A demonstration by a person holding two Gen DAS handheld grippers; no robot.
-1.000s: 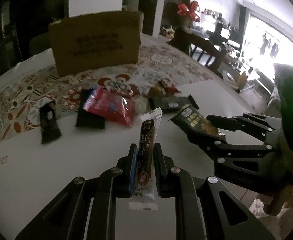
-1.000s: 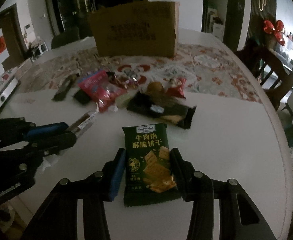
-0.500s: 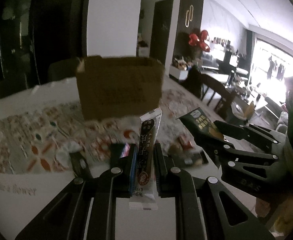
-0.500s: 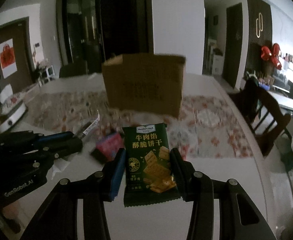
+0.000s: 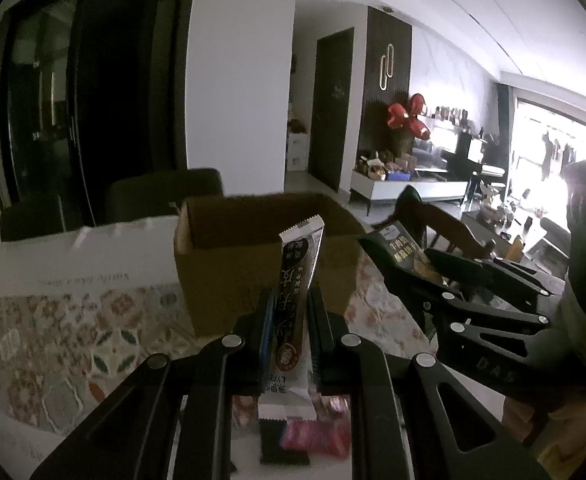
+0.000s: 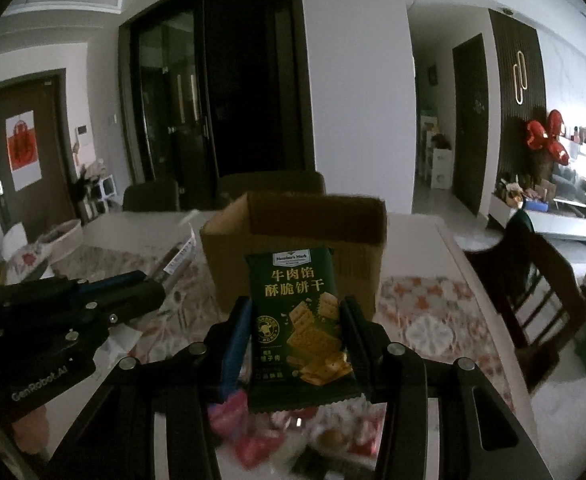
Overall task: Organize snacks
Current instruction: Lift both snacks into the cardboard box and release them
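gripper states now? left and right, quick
Left gripper: closed on the black snack stick packet.
Right gripper: closed on the green cracker packet.

cardboard box point(image 6: 293, 248): top open | near wall ahead of both loaded grippers

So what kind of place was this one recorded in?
Most likely a home's open dining and living area: a dining table with a patterned cloth, wooden dining chairs, and a lounge behind with red balloons.

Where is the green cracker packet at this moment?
In the right wrist view the green cracker packet is clamped upright in the right gripper, in front of the open cardboard box, above the snacks on the table.
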